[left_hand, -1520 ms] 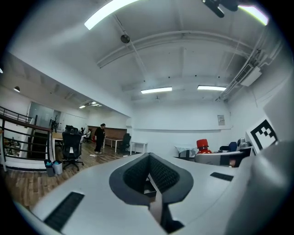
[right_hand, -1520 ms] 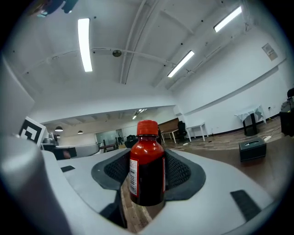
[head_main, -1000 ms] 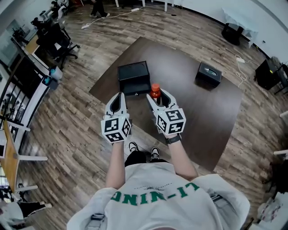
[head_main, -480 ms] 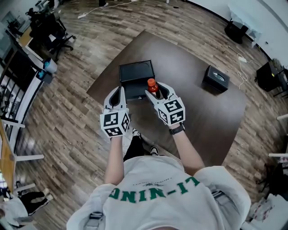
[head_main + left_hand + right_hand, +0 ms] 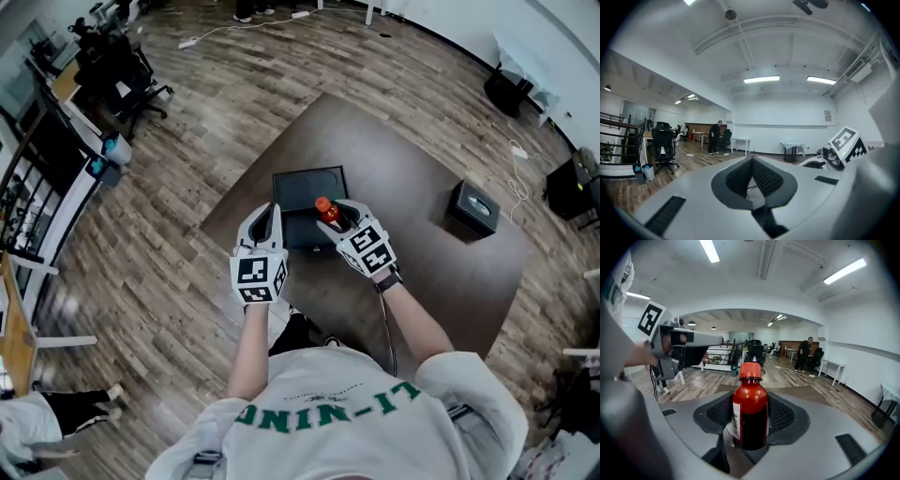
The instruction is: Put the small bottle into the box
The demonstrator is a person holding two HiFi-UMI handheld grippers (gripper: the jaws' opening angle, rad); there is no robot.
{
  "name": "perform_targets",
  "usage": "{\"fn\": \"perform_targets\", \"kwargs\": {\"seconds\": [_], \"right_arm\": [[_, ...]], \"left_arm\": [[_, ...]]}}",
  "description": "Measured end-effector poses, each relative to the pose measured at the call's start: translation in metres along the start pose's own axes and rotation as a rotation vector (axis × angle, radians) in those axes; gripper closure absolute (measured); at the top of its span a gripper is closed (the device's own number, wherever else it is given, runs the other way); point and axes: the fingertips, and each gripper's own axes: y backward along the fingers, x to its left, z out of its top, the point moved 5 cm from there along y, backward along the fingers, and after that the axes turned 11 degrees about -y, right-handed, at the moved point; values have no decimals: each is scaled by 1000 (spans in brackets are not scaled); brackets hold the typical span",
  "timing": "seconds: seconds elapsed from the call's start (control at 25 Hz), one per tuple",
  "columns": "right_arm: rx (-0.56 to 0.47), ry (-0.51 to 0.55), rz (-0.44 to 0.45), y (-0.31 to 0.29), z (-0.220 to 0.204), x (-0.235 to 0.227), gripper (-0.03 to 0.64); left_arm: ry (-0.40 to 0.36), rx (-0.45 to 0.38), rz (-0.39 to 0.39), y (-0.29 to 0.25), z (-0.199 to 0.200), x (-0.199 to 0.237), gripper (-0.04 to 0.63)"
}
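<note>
The small bottle (image 5: 751, 420) has a red cap and dark red contents, and it stands upright between the pads of my right gripper (image 5: 750, 404), which is shut on it. In the head view the bottle (image 5: 325, 210) hangs over the near right part of the black box (image 5: 305, 190) on the dark brown table (image 5: 422, 253). My right gripper (image 5: 345, 217) reaches in from the right. My left gripper (image 5: 266, 217) is at the box's near left corner, its jaws (image 5: 752, 161) shut with nothing between them. Whether the box's lid is open I cannot tell.
A second, smaller black box (image 5: 475, 208) sits at the table's right side. Wooden floor surrounds the table, with office chairs and desks (image 5: 112, 66) at the upper left. Cables (image 5: 520, 155) lie on the floor at the right. A person stands far off (image 5: 714, 137).
My right gripper has carried the bottle from just in front of the box to over its near right part. My left gripper has moved up to the box's near left corner.
</note>
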Motion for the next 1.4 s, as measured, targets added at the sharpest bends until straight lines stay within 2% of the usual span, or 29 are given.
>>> {"fn": "perform_targets", "kwargs": {"seconds": [0.48, 0.92, 1.4], "right_arm": [[298, 150, 86, -86, -43, -26, 383], [495, 246, 139, -143, -104, -48, 383], [688, 419, 209, -181, -152, -36, 383]], "left_arm": [[28, 20, -32, -48, -17, 31, 583], [93, 68, -30, -75, -48, 39, 583], [115, 107, -10, -77, -73, 45, 583]]}}
